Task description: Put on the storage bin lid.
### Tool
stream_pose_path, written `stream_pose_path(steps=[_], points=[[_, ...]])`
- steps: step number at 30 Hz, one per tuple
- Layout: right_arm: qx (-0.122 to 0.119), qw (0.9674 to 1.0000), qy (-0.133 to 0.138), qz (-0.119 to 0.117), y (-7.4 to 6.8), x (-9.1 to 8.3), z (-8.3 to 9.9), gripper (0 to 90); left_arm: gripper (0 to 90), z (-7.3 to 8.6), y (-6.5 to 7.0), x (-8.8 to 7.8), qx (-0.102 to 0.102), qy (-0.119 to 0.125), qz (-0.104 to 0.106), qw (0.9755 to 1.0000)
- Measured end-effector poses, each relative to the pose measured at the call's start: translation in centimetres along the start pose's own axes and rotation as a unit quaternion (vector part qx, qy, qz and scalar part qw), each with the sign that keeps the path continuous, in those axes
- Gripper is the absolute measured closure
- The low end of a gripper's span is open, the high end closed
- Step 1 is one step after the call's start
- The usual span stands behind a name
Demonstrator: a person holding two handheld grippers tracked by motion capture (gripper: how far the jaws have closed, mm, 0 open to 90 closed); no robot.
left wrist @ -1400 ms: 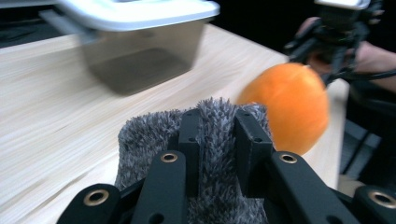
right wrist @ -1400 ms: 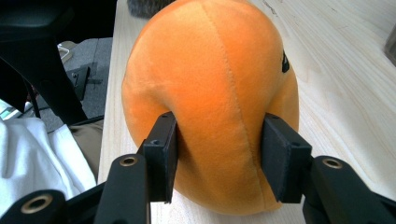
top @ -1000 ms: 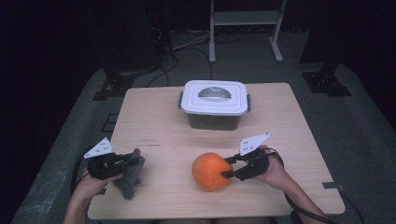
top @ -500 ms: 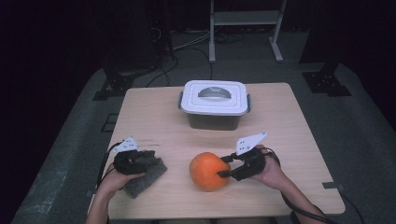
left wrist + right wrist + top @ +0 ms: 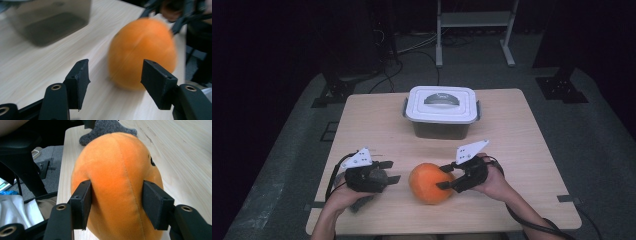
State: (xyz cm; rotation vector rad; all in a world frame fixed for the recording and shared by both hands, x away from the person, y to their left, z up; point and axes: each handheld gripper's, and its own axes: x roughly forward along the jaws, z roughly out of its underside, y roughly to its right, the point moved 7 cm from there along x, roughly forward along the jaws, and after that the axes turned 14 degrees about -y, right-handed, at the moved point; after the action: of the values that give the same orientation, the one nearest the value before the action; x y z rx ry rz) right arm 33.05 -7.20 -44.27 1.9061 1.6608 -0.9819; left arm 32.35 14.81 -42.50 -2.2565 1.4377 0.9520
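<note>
An orange plush ball (image 5: 430, 182), stitched along visible seams, sits at lower centre of the high view on the wooden table (image 5: 522, 145), with my two grippers on either side of it. It looks soft, light and squashy, likely to dent under the pads and roll if nudged, so I judge the safest hold to be across its widest middle, not near the rounded ends. In the right gripper view my right gripper (image 5: 117, 205) straddles exactly that belly; its jaws have just been opening, the pads lie against the fabric or barely off it, and I cannot tell if they still pinch. At lower left of the high view, my left gripper (image 5: 389, 172) points toward the ball with jaws half spread and nothing between them, having just been opening; beneath that hand lies a grey felt-like piece (image 5: 362, 202). Behind, at upper centre, stands a lidded white container (image 5: 442, 107).
</note>
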Motion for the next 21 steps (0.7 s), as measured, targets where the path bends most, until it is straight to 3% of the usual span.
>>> stream_pose_path(steps=[3,7,11,14,17,21], points=[[-0.005,1.0000,0.000,-0.003,-0.1,0.4,-0.7,42.8,38.1,-1.2,1.2,0.1,0.026,0.007,0.012,0.9996],[-0.010,0.9999,0.003,-0.008,-0.2,1.0,-1.8,42.9,38.2,-2.4,2.3,0.7,0.046,0.014,0.023,0.9986],[-0.019,0.9997,0.001,-0.014,-0.6,1.6,-2.6,42.2,39.4,-2.0,2.4,2.2,0.053,-0.015,0.026,0.9982],[-0.023,0.9996,0.003,-0.014,-0.6,1.1,-2.6,40.7,41.0,-1.3,2.1,2.8,0.039,-0.018,0.039,0.9983],[-0.017,0.9997,0.012,-0.013,-0.1,0.1,-2.3,38.2,41.5,-0.6,1.7,2.4,0.033,-0.027,0.033,0.9985],[0.005,0.9998,-0.003,-0.019,1.4,-0.4,-0.8,34.2,40.1,1.1,0.6,1.5,0.013,-0.043,0.021,0.9987]])
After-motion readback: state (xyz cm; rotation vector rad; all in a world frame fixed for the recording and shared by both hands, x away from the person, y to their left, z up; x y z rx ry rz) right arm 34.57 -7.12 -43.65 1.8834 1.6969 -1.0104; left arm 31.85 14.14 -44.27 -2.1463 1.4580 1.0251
